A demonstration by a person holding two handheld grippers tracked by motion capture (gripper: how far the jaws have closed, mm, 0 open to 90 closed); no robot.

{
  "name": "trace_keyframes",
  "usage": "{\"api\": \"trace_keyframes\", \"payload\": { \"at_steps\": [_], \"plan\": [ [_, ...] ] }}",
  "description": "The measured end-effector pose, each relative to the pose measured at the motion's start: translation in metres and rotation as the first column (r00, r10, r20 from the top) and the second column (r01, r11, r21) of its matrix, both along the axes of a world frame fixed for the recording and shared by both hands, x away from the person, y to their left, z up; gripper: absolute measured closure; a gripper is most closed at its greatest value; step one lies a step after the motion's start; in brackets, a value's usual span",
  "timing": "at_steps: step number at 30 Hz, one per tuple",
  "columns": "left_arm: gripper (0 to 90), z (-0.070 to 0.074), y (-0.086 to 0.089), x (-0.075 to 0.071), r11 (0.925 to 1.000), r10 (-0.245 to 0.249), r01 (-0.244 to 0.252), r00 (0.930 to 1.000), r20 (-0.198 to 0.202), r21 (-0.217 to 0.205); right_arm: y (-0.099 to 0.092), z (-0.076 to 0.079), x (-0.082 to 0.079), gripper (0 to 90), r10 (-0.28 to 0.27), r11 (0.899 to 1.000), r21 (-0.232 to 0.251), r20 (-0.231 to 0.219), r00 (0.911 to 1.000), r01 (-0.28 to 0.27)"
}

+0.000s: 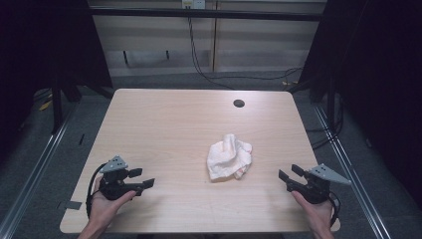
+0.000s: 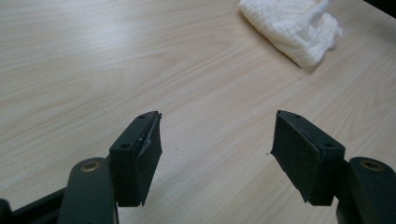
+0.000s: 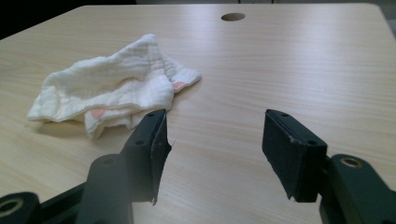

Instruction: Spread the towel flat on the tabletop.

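Crumpled white cloth (image 1: 229,157) on wood-grain table (image 1: 164,129)

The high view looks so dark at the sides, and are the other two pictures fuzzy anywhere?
High view: light falls on the pale wooden table, the surroundings sink into black, and the crumpled white cloth looks soft. Left gripper view: a pale glare streaks the wood at the top, and the black fingers close to the lens are slightly blurred. Right gripper view: the cloth casts a soft shadow below it.
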State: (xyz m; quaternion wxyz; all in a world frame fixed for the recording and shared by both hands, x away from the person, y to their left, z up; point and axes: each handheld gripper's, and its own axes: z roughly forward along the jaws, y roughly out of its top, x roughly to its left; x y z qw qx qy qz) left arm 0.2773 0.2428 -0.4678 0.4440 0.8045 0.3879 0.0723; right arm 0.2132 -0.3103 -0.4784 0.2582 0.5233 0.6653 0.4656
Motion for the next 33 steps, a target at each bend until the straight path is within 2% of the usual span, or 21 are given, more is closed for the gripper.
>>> {"api": "trace_keyframes", "payload": {
  "at_steps": [6, 10, 13, 14, 17, 19, 20, 21, 24, 25, 27, 28, 31, 32, 33],
  "plan": [
    [32.8, 0.002, -0.002, -0.003, 1.0, 0.003, -0.003, 1.0, 0.009, 0.004, -0.003, -0.002, 0.002, 42.9, 0.018, 1.0, 0.013, -0.012, 0.9998, -0.018],
    [32.9, 0.002, -0.001, -0.001, 0.9998, 0.007, -0.007, 1.0, 0.002, -0.017, -0.004, -0.002, 0.003, 44.1, 0.038, 0.999, 0.009, -0.011, 0.9992, -0.038],
    [33.0, 0.003, 0.0, -0.001, 0.9997, 0.011, -0.011, 0.9999, 0.004, -0.024, -0.001, -0.004, 0.004, 45.9, 0.043, 0.999, -0.012, -0.053, 0.9977, -0.043],
    [33.0, 0.003, 0.0, -0.001, 0.9997, 0.011, -0.011, 0.9999, 0.004, -0.024, -0.001, -0.004, 0.004, 45.9, 0.043, 0.999, -0.012, -0.053, 0.9977, -0.043],
    [33.1, 0.003, 0.0, -0.001, 0.9997, 0.003, -0.003, 0.9999, 0.01, -0.025, 0.005, 0.004, 0.005, 46.2, 0.087, 0.996, 0.009, -0.053, 0.9948, -0.086],
    [33.2, 0.003, 0.0, -0.002, 0.9997, 0.004, -0.004, 0.9999, 0.011, -0.022, 0.007, 0.007, 0.005, 46.3, 0.096, 0.995, 0.007, -0.051, 0.9941, -0.096],
    [33.2, 0.004, 0.0, -0.003, 0.9999, -0.008, 0.008, 0.9999, 0.015, -0.013, 0.009, 0.01, 0.005, 46.3, 0.106, 0.994, -0.01, -0.045, 0.9933, -0.107],
    [33.4, 0.004, 0.0, -0.004, 0.9999, 0.0, 0.0, 0.9998, 0.022, -0.012, 0.015, 0.017, 0.009, 46.3, 0.122, 0.993, -0.001, -0.039, 0.9918, -0.122],
    [33.6, 0.005, 0.001, -0.006, 0.9998, -0.002, 0.003, 0.9996, 0.029, -0.019, 0.021, 0.023, 0.014, 46.3, 0.139, 0.99, -0.004, -0.027, 0.9899, -0.139],
    [33.5, 0.005, 0.003, -0.005, 0.9995, 0.002, -0.001, 0.9996, 0.029, -0.03, 0.032, 0.029, 0.021, 46.3, 0.173, 0.985, -0.005, -0.018, 0.9848, -0.173],
    [33.5, 0.005, 0.004, -0.004, 0.9995, 0.012, -0.011, 0.9996, 0.025, -0.031, 0.041, 0.032, 0.029, 46.3, 0.206, 0.978, -0.011, -0.017, 0.9784, -0.206],
    [33.5, 0.005, 0.004, -0.004, 0.9995, 0.012, -0.011, 0.9996, 0.025, -0.031, 0.041, 0.032, 0.029, 46.3, 0.206, 0.978, -0.011, -0.017, 0.9784, -0.206],
    [33.5, 0.005, 0.008, -0.005, 0.9993, 0.017, -0.017, 0.9994, 0.03, -0.032, 0.061, 0.034, 0.048, 46.3, 0.254, 0.967, -0.013, -0.026, 0.9668, -0.255],
    [33.5, 0.005, 0.008, -0.005, 0.9993, 0.017, -0.017, 0.9994, 0.03, -0.032, 0.061, 0.034, 0.048, 46.3, 0.254, 0.967, -0.013, -0.026, 0.9668, -0.255],
    [33.5, 0.005, 0.008, -0.005, 0.9991, 0.021, -0.02, 0.9993, 0.029, -0.036, 0.068, 0.032, 0.055, 46.3, 0.28, 0.96, -0.019, -0.046, 0.959, -0.281]
  ]
}}
